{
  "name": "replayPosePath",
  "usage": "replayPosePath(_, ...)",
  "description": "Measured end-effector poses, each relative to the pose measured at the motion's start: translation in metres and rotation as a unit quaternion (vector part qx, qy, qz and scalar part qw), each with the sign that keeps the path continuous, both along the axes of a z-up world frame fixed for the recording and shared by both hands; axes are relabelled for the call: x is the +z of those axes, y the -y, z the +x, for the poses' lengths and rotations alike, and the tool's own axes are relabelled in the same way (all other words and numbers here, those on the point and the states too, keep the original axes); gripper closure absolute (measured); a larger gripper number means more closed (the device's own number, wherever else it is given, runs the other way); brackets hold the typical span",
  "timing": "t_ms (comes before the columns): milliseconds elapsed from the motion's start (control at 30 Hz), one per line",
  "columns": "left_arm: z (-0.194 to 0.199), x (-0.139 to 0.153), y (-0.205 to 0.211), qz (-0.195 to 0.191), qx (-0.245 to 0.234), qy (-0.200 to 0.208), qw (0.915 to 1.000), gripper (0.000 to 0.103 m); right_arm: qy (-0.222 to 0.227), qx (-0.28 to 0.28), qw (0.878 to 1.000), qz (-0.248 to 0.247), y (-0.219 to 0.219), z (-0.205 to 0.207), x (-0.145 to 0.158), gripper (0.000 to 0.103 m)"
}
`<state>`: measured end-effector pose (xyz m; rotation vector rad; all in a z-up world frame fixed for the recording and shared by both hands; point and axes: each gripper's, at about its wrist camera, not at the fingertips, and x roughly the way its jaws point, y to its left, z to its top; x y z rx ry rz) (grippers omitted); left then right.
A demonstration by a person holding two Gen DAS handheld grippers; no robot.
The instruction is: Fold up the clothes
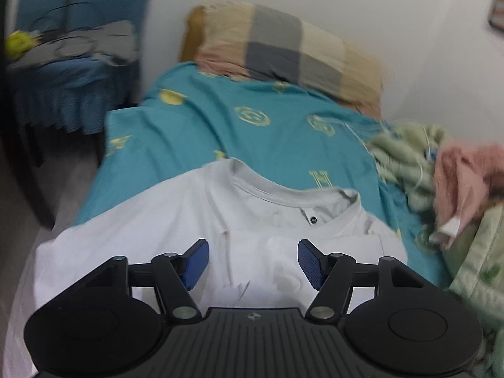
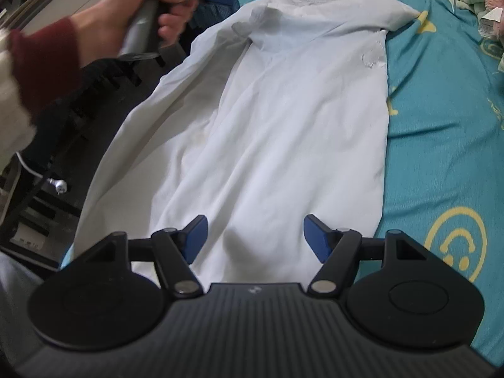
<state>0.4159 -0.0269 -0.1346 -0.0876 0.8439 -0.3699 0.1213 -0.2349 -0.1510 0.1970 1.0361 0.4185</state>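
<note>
Both grippers hang wide apart and empty: left gripper (image 1: 253,263) near the collar, right gripper (image 2: 255,239) near the hem of the white shirt (image 2: 283,110), lying lengthwise on the teal sheet (image 2: 441,126). Pinching the sheet too, or only one layer, could skew a fold.

Open teal sheet (image 1: 252,116) from 11 to 1 o'clock past the shirt (image 1: 220,220), easy to pass there. Pillow (image 1: 283,47) blocks 12 farther back, and the fuzzy clothes pile (image 1: 441,170) crowds 2 to 3 o'clock by the wall.
</note>
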Motion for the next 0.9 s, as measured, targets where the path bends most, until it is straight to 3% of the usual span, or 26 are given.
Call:
replayPosePath(67,0.014,-0.015,0.019,0.036,-0.014,-0.007,0.9992,0.052,-0.003,-0.01,1.0,0.011,0.004,0.005,-0.003,0.034)
replayPosePath(133,0.02,-0.017,0.027,0.052,-0.025,-0.008,0.9983,0.072,-0.012,-0.015,1.0,0.013,0.005,0.009,-0.008,0.034)
replayPosePath(167,0.021,-0.017,0.029,0.056,-0.03,-0.008,0.998,0.093,-0.015,-0.013,1.0,0.01,0.003,0.01,-0.01,0.034)
replayPosePath(200,0.022,-0.016,0.032,0.06,-0.034,-0.008,0.9976,0.097,-0.019,-0.012,1.0,0.008,0.002,0.011,-0.012,0.034)
replayPosePath(367,0.027,-0.008,0.042,0.078,-0.056,-0.004,0.9954,0.099,-0.016,-0.004,1.0,-0.005,-0.004,0.012,-0.014,0.034)
replayPosePath(567,0.038,0.025,0.046,0.092,-0.023,0.065,0.9934,0.1,-0.01,-0.008,1.0,-0.005,-0.002,0.012,-0.012,0.034)
replayPosePath(667,0.048,0.011,0.053,0.124,0.003,0.075,0.9895,0.1,-0.01,-0.008,1.0,-0.01,-0.002,0.012,-0.014,0.034)
replayPosePath(767,0.055,-0.017,0.059,0.142,0.024,0.053,0.9882,0.099,-0.01,-0.007,1.0,-0.013,-0.003,0.01,-0.016,0.034)
replayPosePath(833,0.054,-0.029,0.056,0.125,0.037,0.042,0.9905,0.097,-0.009,-0.008,1.0,-0.013,-0.002,0.01,-0.017,0.034)
replayPosePath(900,0.05,-0.034,0.049,0.102,0.047,0.035,0.993,0.086,-0.008,-0.009,1.0,-0.013,-0.002,0.01,-0.018,0.034)
